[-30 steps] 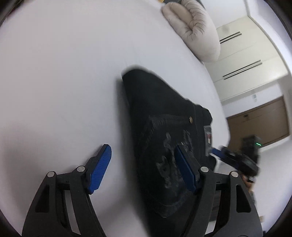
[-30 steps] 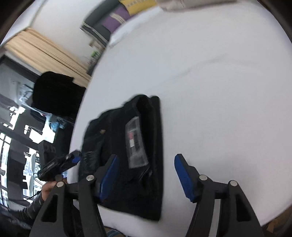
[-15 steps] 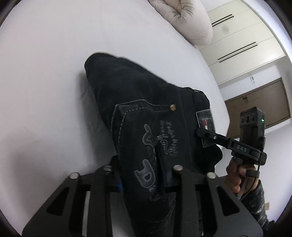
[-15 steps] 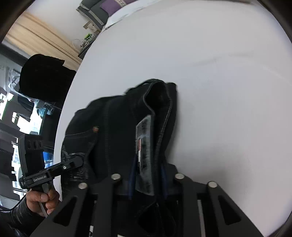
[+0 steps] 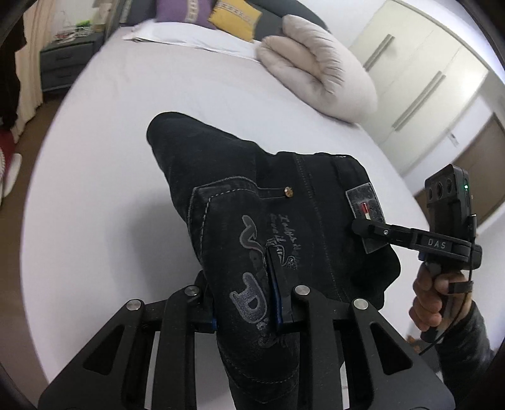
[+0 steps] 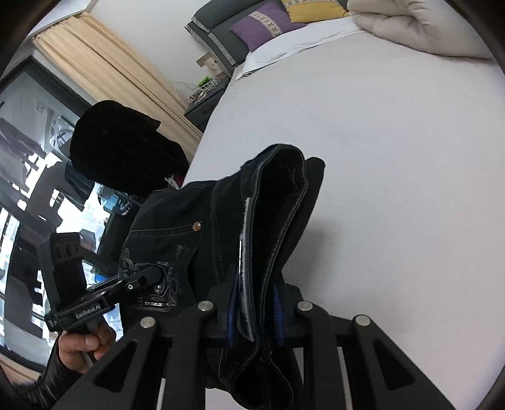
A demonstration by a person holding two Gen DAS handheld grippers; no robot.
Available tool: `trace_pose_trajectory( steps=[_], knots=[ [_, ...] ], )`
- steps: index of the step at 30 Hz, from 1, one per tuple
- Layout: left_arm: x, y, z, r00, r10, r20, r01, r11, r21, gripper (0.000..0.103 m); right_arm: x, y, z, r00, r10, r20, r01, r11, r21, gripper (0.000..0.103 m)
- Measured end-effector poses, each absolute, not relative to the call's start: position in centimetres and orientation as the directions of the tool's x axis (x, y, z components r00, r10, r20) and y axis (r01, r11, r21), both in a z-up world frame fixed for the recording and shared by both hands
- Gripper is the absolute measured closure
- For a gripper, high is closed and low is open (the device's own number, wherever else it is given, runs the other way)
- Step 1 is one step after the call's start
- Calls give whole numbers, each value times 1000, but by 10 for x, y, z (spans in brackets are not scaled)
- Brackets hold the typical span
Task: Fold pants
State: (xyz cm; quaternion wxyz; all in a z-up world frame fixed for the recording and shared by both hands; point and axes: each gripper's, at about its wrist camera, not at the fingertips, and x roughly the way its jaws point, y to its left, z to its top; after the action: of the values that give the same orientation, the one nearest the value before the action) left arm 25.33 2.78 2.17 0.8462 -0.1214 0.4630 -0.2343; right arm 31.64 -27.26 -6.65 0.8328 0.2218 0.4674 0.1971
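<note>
Black jeans (image 5: 252, 176), folded into a thick bundle, hang lifted above the white bed (image 5: 110, 164). Their embroidered back pocket and waistband patch face the left wrist camera. My left gripper (image 5: 243, 284) is shut on the pocket side of the bundle. The right gripper (image 5: 363, 227), held in a hand, grips the waistband at the patch. In the right wrist view the right gripper (image 6: 255, 299) is shut on the layered waistband edge of the jeans (image 6: 277, 205). The left gripper (image 6: 148, 277) clamps the pocket area further left. The bundle's far end droops toward the sheet.
A folded beige duvet (image 5: 318, 69) and purple and yellow pillows (image 5: 186, 12) lie at the head of the bed. A grey nightstand (image 5: 66, 63) stands at the left, white wardrobe doors (image 5: 419, 72) at the right. Beige curtain (image 6: 104, 60) and a dark shape (image 6: 123, 148) sit beside the bed.
Both grippers went from open over the flat jeans to shut on their near end. They then lifted that end off the bed, and more of the room came into view.
</note>
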Motion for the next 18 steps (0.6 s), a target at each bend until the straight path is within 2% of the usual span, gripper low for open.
trace_pose_trajectory(
  steps=[6,7,8,9,10,12,14,16,18],
  knots=[
    [310,76,-49,411,-519,-749,218,854,-473,81,381,-250,-130,416,572,-707,-40,789,614,82],
    [316,84,-70,384,-523,-761,199,852,-485,77,385,-250,-146,392,569,-723,-9,788,616,81],
    [321,101,-83,376,-530,-760,189,847,-497,73,387,-252,-161,384,560,-734,27,788,615,76],
    [322,110,-97,380,-548,-746,174,834,-524,64,386,-257,-172,384,560,-734,54,780,624,64],
    [319,109,-105,389,-575,-719,173,813,-557,62,383,-265,-185,397,592,-701,78,740,668,64],
    [313,119,-113,417,-616,-668,181,777,-603,60,376,-278,-195,429,651,-626,69,668,741,62],
    [312,122,-111,433,-617,-657,189,775,-603,60,370,-285,-198,449,675,-586,56,633,772,63],
    [303,129,-103,449,-583,-677,174,800,-574,59,361,-289,-194,464,657,-594,72,640,765,60],
    [300,124,-91,488,-529,-694,157,836,-527,58,340,-294,-181,501,584,-639,104,693,714,52]
  ],
)
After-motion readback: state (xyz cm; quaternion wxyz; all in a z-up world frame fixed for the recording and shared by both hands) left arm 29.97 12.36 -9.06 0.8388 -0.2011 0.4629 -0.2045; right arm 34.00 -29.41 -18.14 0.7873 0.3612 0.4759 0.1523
